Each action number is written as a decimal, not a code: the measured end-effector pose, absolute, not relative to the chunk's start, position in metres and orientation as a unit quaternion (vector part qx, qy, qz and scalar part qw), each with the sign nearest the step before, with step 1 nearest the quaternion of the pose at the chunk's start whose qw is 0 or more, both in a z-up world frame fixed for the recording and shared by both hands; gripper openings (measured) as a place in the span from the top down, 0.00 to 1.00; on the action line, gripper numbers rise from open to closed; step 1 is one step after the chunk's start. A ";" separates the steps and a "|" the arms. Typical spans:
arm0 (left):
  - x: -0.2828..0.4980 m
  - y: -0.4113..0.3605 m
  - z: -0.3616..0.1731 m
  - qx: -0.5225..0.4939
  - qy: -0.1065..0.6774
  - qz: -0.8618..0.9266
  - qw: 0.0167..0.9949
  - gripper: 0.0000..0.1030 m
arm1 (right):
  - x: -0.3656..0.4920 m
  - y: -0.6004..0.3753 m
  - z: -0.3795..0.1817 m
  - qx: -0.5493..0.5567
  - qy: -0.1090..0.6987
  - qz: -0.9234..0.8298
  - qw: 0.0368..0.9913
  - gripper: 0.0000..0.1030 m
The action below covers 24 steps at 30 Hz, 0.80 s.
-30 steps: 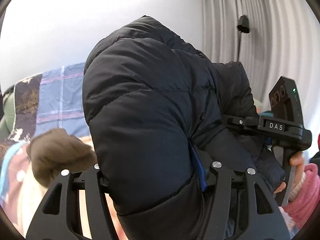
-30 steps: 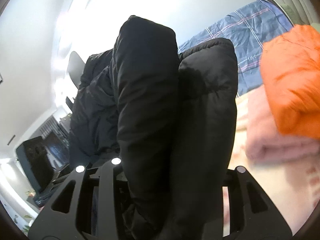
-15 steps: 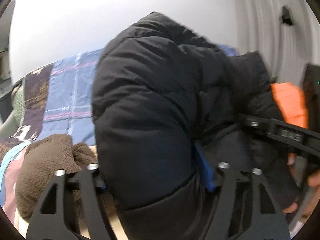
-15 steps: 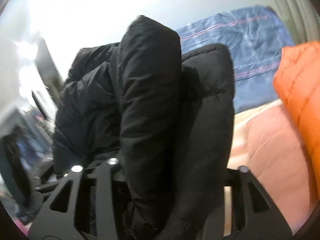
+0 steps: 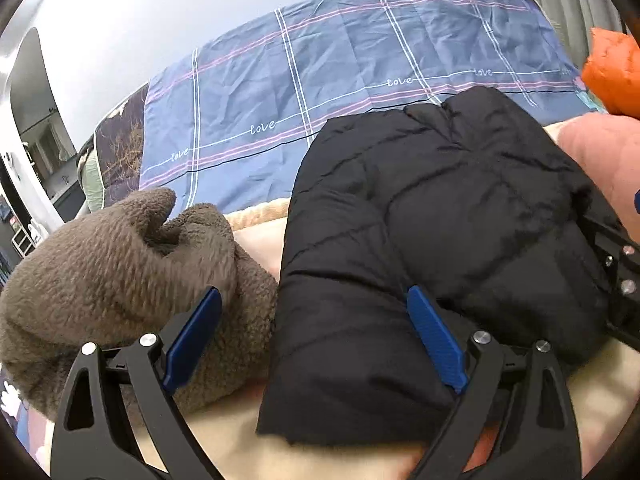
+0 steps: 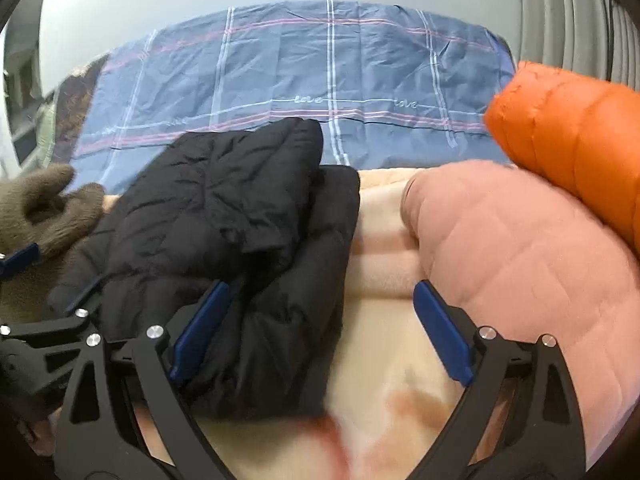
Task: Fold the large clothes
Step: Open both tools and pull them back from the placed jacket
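Observation:
A folded black puffer jacket (image 5: 440, 208) lies on the cream blanket (image 5: 340, 456) of a bed. My left gripper (image 5: 313, 291) hangs low over the jacket's left part, its jaws opening wide. That part lies between the blue pads without being pinched. In the right wrist view the jacket (image 6: 240, 200) sits left of centre. My right gripper (image 6: 322, 286) straddles its right edge with jaws also opening, the left pad over the fabric and the right pad over the bare blanket (image 6: 384, 240).
A brown fleece garment (image 5: 112, 256) is bunched just left of the jacket. On the right a folded pink quilted piece (image 6: 520, 260) has an orange puffer (image 6: 568, 128) on it. A blue plaid sheet (image 6: 320, 60) covers the far bed below a white wall.
Both grippers held the jacket up against the wall; they have come down towards the bed. The jacket now lies on the blanket and both pairs of jaws have spread off it.

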State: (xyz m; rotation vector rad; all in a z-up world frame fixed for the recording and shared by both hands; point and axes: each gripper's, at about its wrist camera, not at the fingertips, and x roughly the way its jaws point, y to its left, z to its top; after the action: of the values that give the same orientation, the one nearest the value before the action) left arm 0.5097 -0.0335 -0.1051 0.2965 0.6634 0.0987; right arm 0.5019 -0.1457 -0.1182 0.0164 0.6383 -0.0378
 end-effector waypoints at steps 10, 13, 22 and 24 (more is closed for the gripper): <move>0.381 -0.012 -0.073 0.130 0.288 -0.019 0.948 0.05 | 0.336 -0.117 -0.082 -0.107 0.241 0.043 0.964 0.08; 0.325 -0.002 -0.065 0.129 0.275 -0.009 0.953 0.03 | 0.280 -0.138 -0.071 -0.085 0.252 0.058 0.962 0.08; 0.177 0.010 0.003 0.033 0.222 -0.038 0.974 0.01 | 0.169 -0.179 -0.023 -0.035 0.247 0.019 0.968 0.04; 0.154 0.008 0.014 0.023 0.209 -0.037 0.977 0.01 | 0.138 -0.182 -0.012 -0.013 0.237 0.023 0.971 0.03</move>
State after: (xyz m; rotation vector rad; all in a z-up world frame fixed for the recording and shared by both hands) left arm 0.1539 0.0078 0.0140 0.0472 0.4217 -0.0740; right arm 0.1377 -0.1820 -0.0116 -0.0264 0.4790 0.0463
